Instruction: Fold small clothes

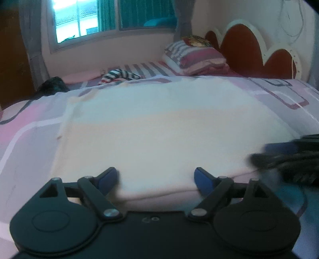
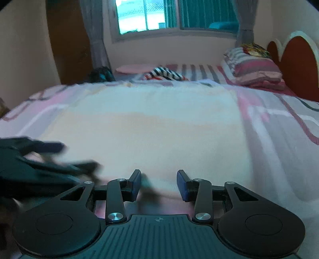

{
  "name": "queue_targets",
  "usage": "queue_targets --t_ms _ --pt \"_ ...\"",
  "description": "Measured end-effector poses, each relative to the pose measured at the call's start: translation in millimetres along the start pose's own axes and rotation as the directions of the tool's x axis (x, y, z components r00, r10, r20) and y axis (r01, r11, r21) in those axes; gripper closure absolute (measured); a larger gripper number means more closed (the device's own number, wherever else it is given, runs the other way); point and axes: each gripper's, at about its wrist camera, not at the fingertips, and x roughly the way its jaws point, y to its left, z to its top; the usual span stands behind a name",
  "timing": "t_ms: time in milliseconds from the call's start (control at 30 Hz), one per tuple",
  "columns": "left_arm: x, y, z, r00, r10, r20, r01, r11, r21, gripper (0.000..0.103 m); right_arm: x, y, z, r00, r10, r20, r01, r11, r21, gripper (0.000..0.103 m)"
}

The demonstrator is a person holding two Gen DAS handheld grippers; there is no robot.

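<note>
The left gripper [image 1: 156, 180] stood wide open, its blue pads [image 1: 203, 180] spread apart over the near folded edge of the pale pink cloth [image 1: 159, 127]; nothing was pinched between them, though the right-hand pad lay right against the fold. The right gripper [image 2: 159, 184] was partly open, its jaws standing apart just above the cloth's near edge, holding nothing.

The cloth lay spread flat on the bed straight ahead of both grippers, reaching from the fingertips well forward across the patterned bedsheet [image 1: 279, 95].

The left wrist view showed the cloth's doubled near edge as a thick roll between the fingers, and the right gripper as a dark blur at its right side. It also showed more of the red scalloped headboard [image 1: 243, 47] far ahead to the right. The right wrist view showed the left gripper blurred at its left, and the cloth's right edge against the sheet. Both views took in the striped pillows [image 2: 255, 67], a black-and-white striped garment [image 2: 165, 73] far ahead, and the window [image 2: 143, 16] beyond.
</note>
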Motion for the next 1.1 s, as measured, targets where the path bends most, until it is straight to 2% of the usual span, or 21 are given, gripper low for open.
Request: queue_targets --t_ms 67,133,233,300,333,400,433,467,500,567,633,700,1100 --pt "-4 22 -8 1.0 0.022 -0.003 -0.022 0.999 -0.036 0.015 -8 -21 -7 0.999 -0.038 0.004 0.038 0.999 0.02 0.064" --pt "-7 36 -12 1.0 0.011 0.0 -0.011 0.998 -0.068 0.015 -13 -36 -10 0.999 -0.052 0.002 0.052 0.998 0.029 0.064" --pt "-9 32 -6 0.999 0.04 -0.02 -0.041 0.998 -0.047 0.015 -15 -29 -8 0.998 -0.063 0.005 0.063 0.998 0.002 0.064" --pt "-8 32 -8 0.999 0.043 -0.021 -0.045 0.997 -0.059 0.015 -22 -25 -4 0.997 -0.04 0.067 0.037 0.998 0.046 0.064" --pt "-7 32 -11 0.999 0.039 -0.02 -0.04 0.997 -0.059 0.014 -21 -26 -6 0.997 -0.032 0.072 0.028 0.998 0.052 0.064" --pt "-8 33 -11 0.999 0.038 -0.019 -0.039 0.998 -0.056 0.014 -4 -29 -13 0.999 -0.041 0.01 0.04 0.998 0.053 0.065" --pt "-9 32 -8 0.999 0.041 -0.03 -0.043 0.997 -0.057 0.015 -3 -29 -10 0.999 -0.041 0.017 0.041 0.999 0.034 0.065" --pt "-9 34 -4 0.999 0.044 -0.029 -0.045 0.997 -0.062 0.018 -7 -25 -8 0.999 -0.043 0.011 0.042 0.999 0.027 0.068" --pt "-12 35 -3 0.998 0.053 -0.018 -0.054 0.996 -0.075 0.022 -10 -26 -4 0.999 -0.038 0.017 0.037 0.998 0.042 0.078" --pt "-7 37 -6 0.998 0.057 -0.032 -0.06 0.994 -0.096 0.022 -18 -30 -4 0.998 -0.031 0.058 0.026 0.996 0.084 0.081" --pt "-7 35 -9 0.998 0.064 -0.021 -0.066 0.994 -0.089 0.021 -8 -38 -10 0.999 -0.043 0.018 0.041 0.992 0.119 0.086" --pt "-8 34 -8 0.997 0.065 -0.03 -0.067 0.994 -0.084 0.021 -10 -46 -10 0.999 -0.019 0.035 0.013 0.984 0.18 0.087" --pt "-16 29 -10 0.994 0.083 -0.071 -0.085 0.996 -0.025 0.022 -40 -43 -5 0.999 -0.036 0.022 0.03 0.974 0.226 0.087"
